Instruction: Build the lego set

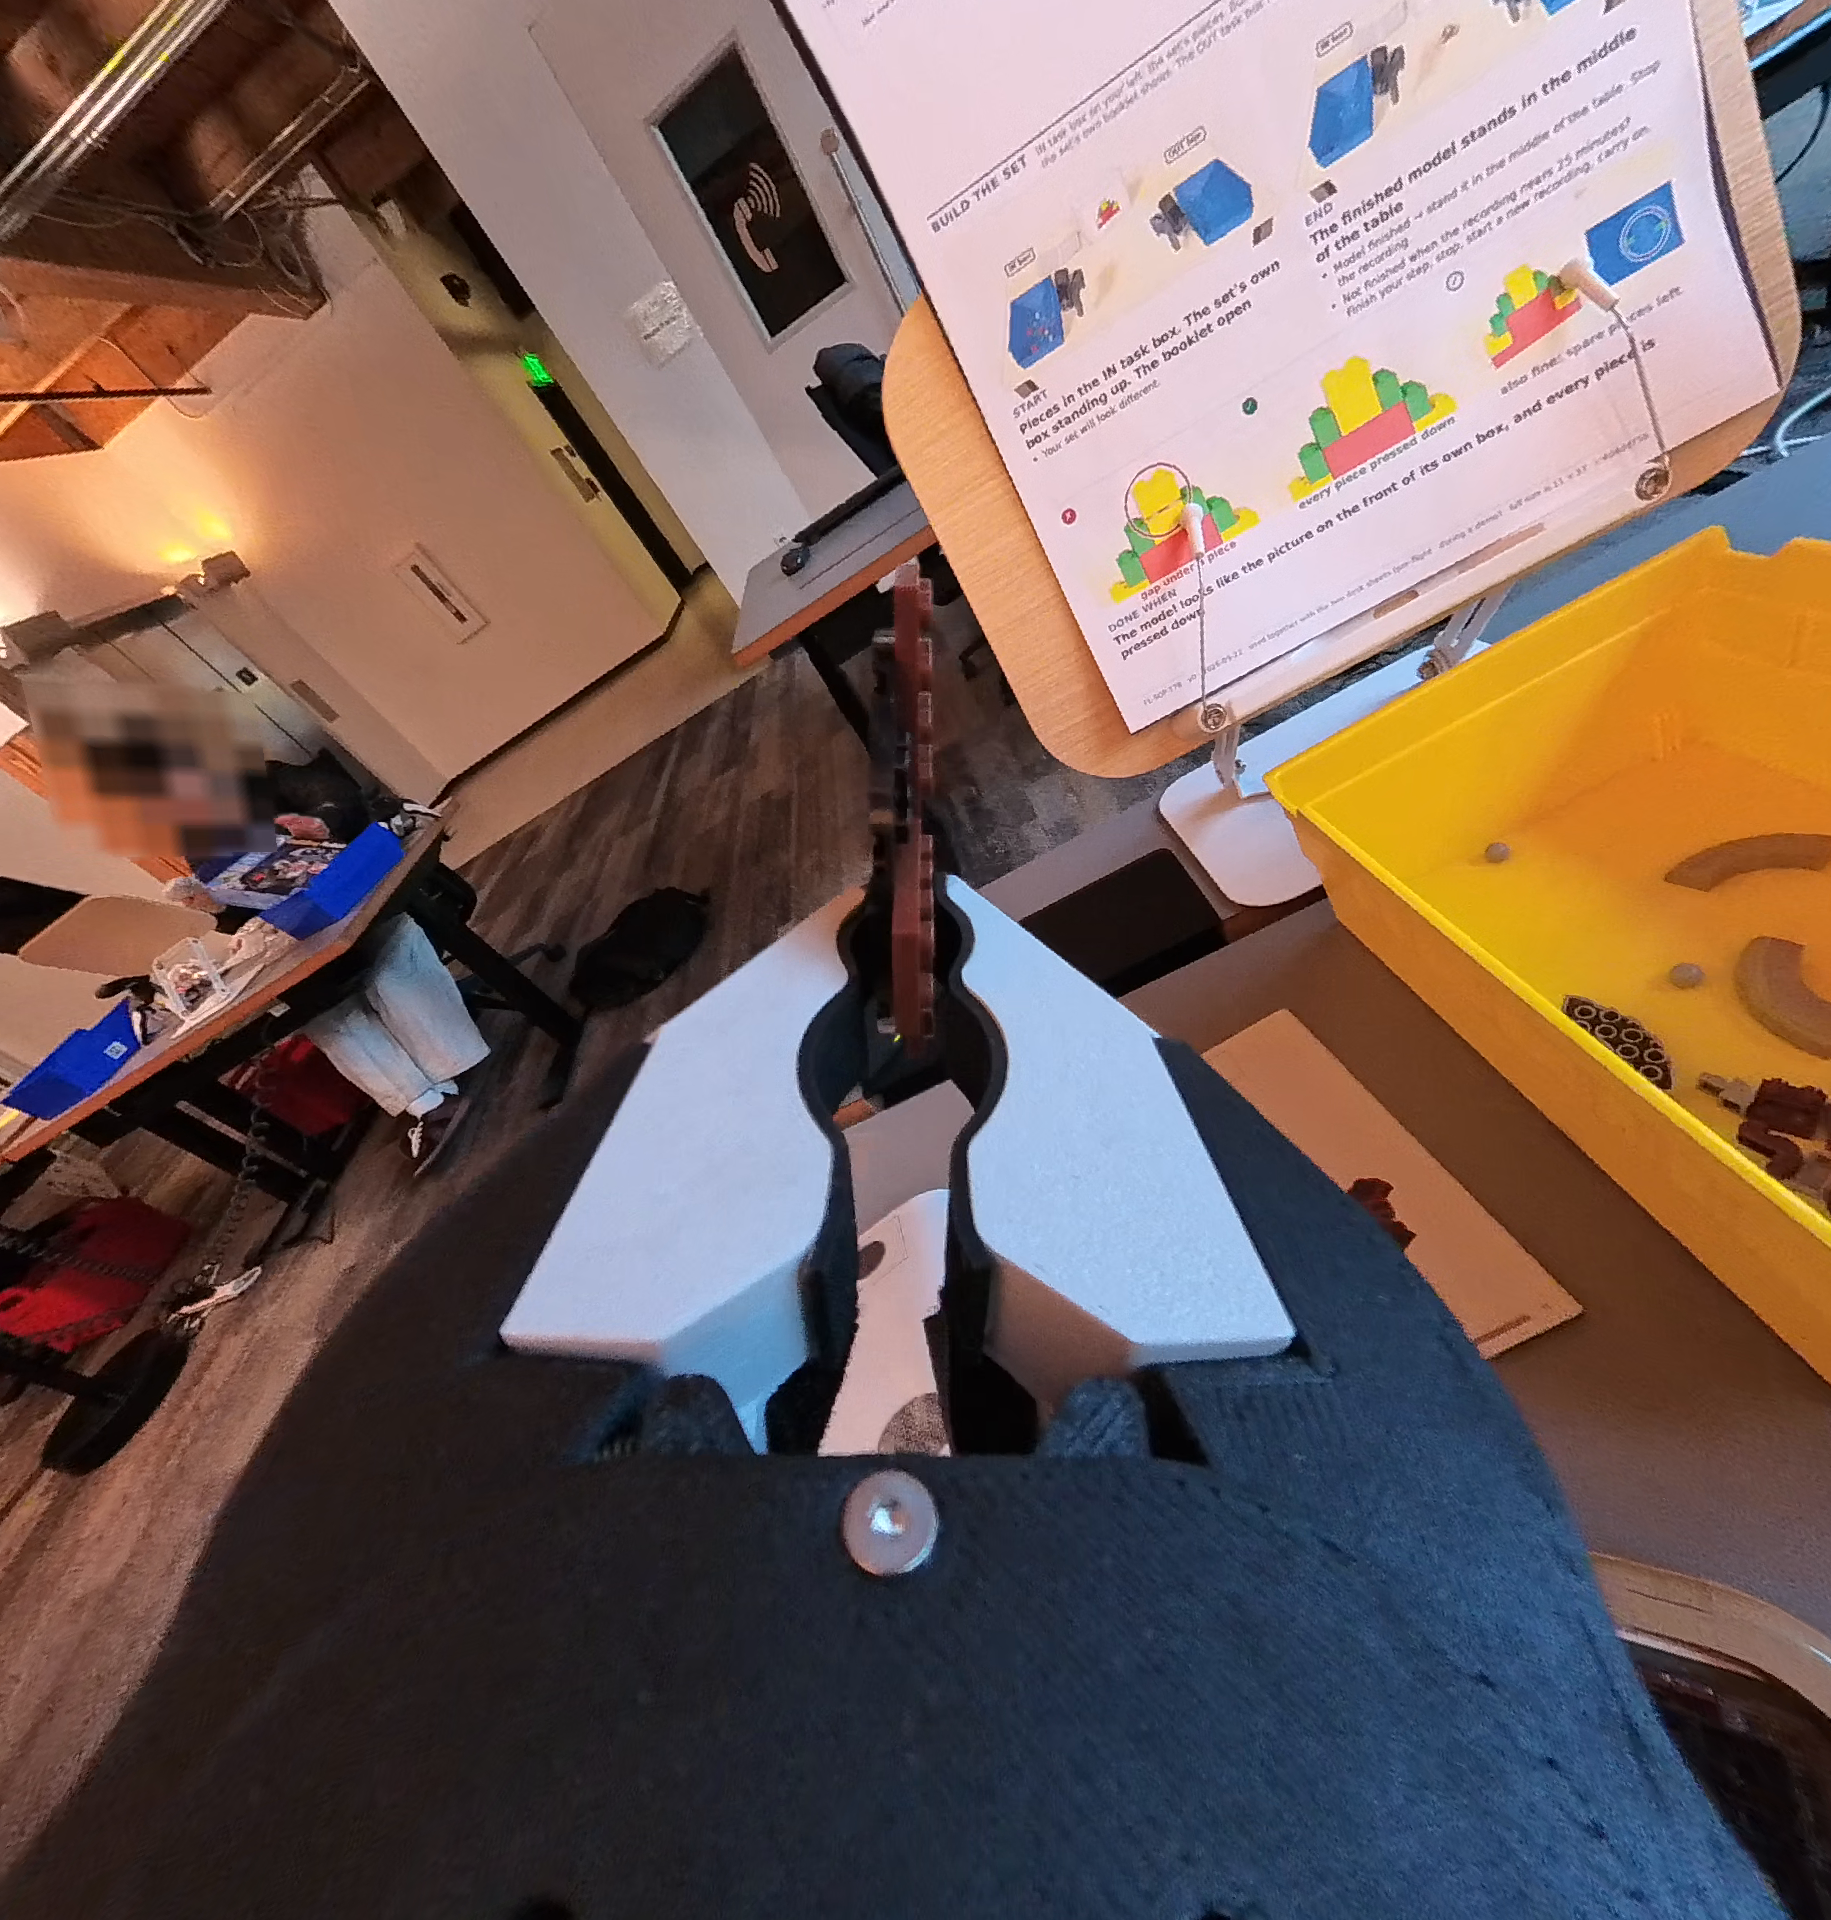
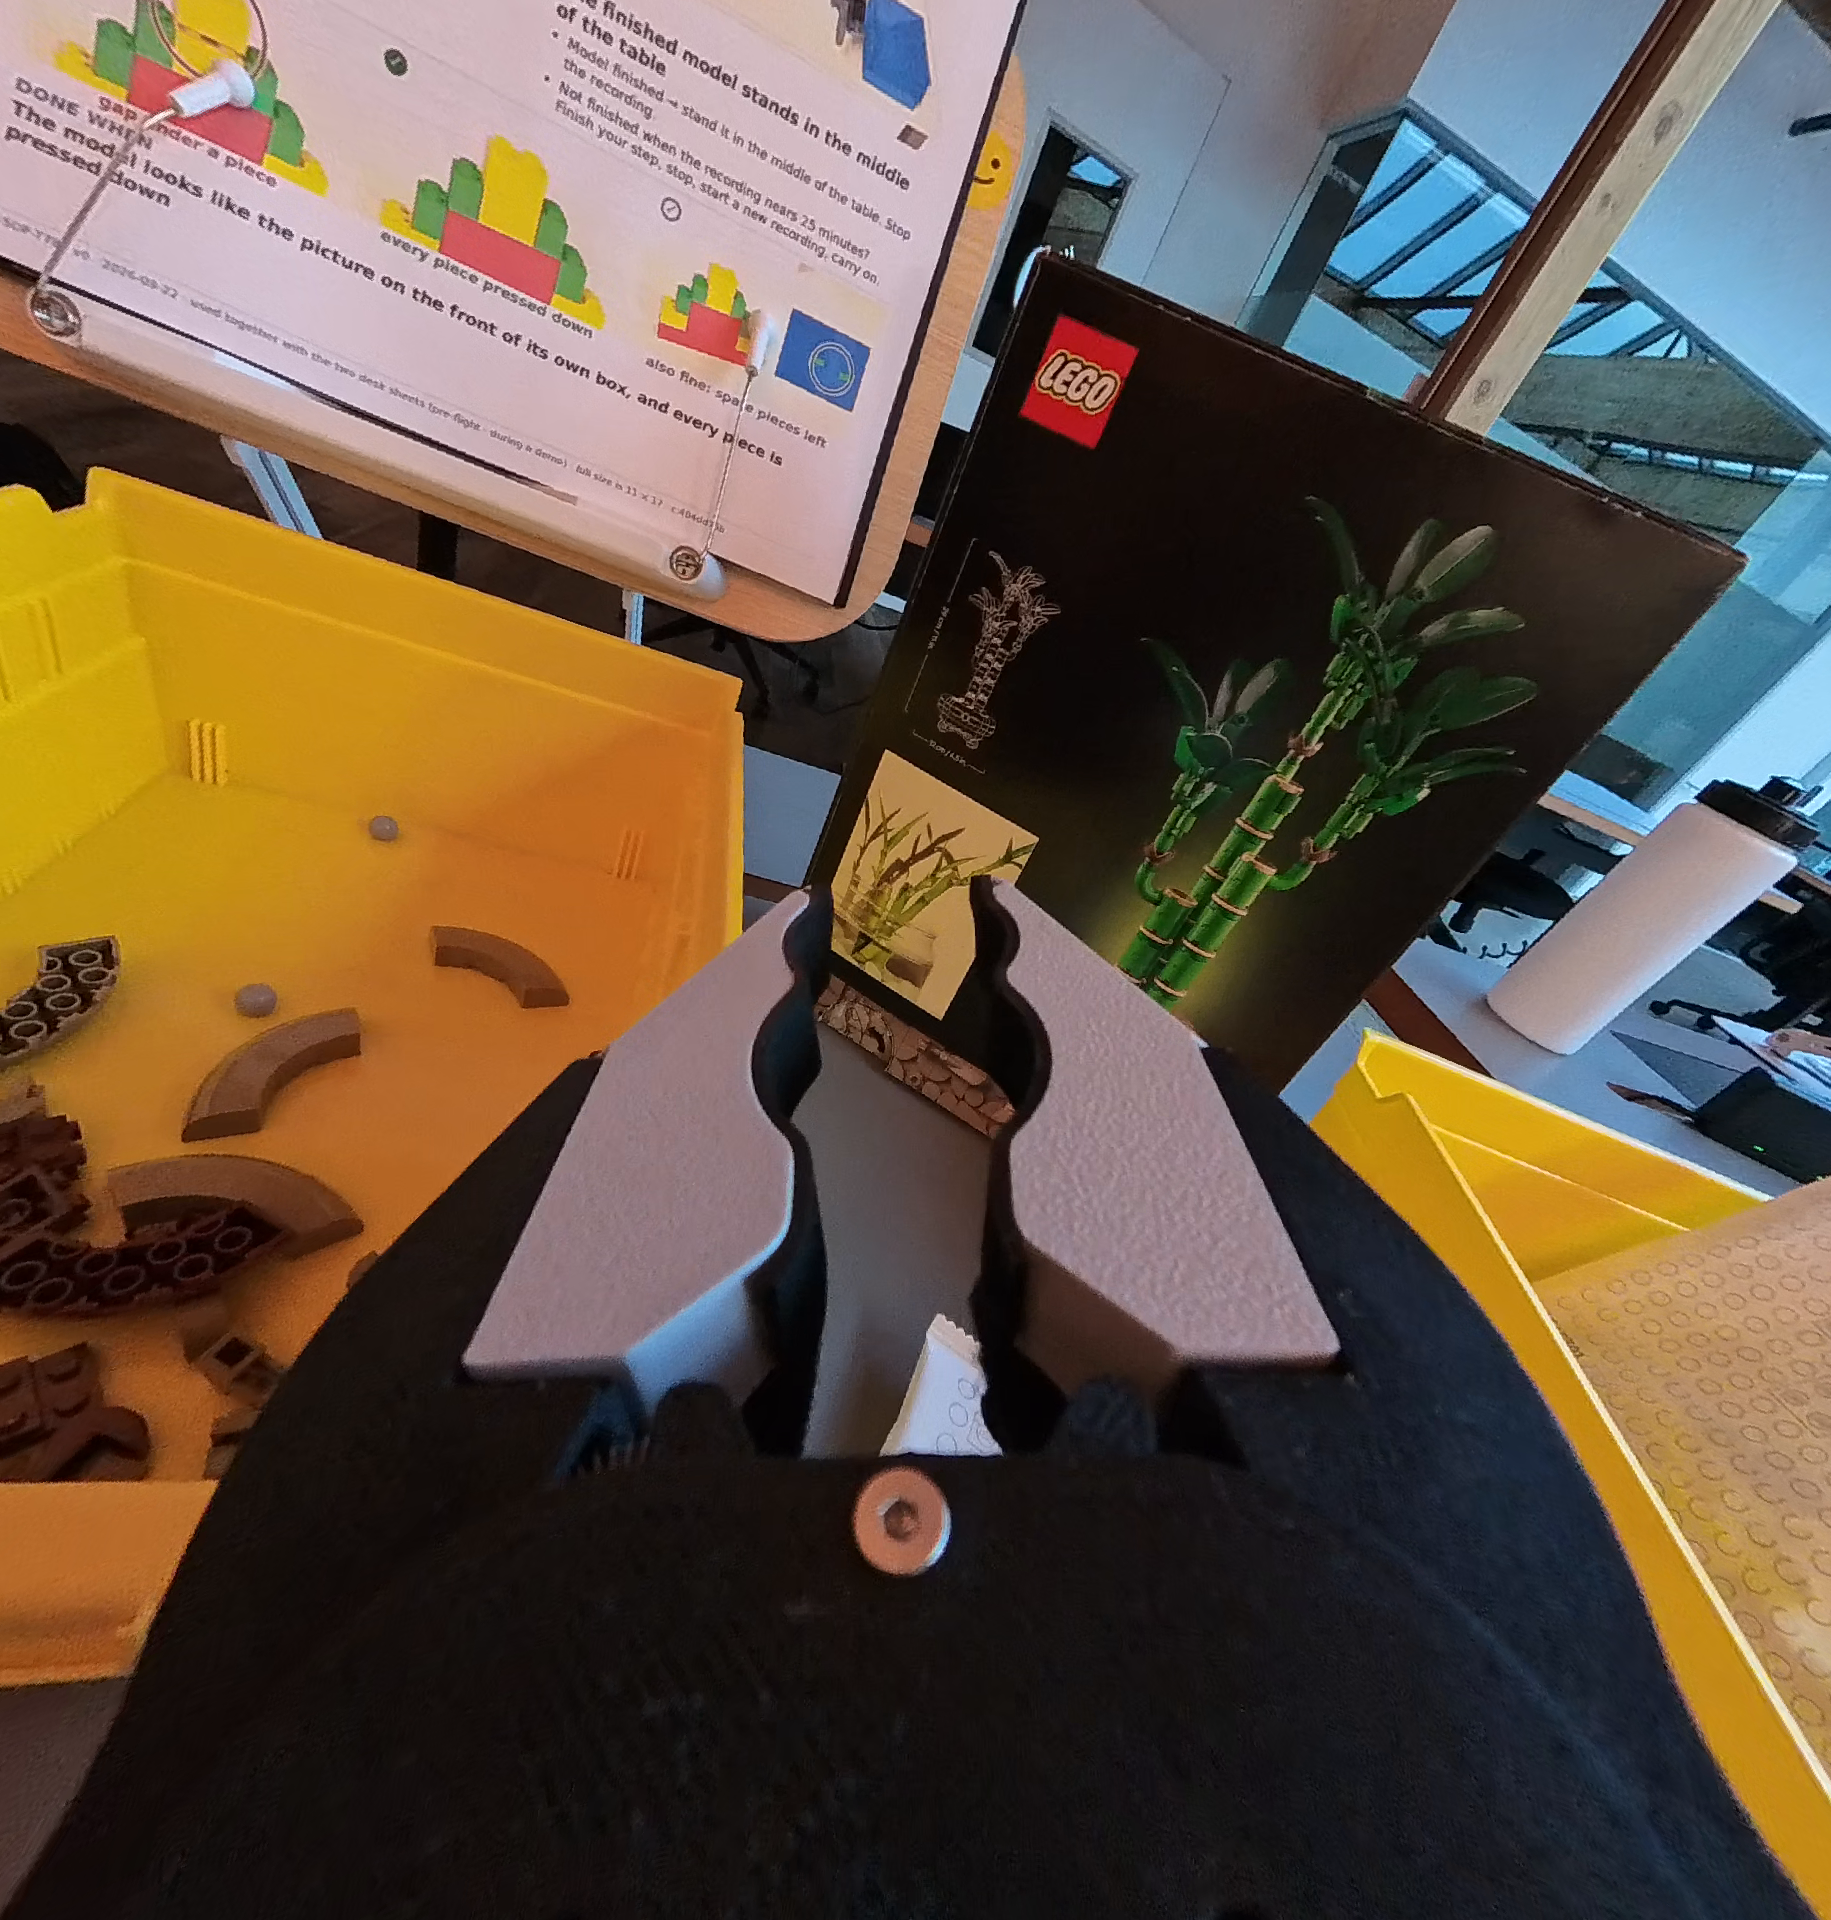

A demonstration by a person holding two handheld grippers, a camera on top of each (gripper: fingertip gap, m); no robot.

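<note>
A reddish-brown studded lego plate assembly (image 1: 913,821) stands edge-on at frame centre, clamped in the left gripper (image 1: 906,935) fingers. At lower left of the right view, loose brown curved lego pieces (image 2: 267,1070) lie in a yellow plastic bin (image 2: 454,717). The right gripper (image 2: 895,935) fingers appear parted, holding nothing.

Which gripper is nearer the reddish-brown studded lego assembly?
Left. The left gripper clamps the reddish-brown studded lego assembly between its fingers; the right gripper is empty, facing the black set box.
</note>
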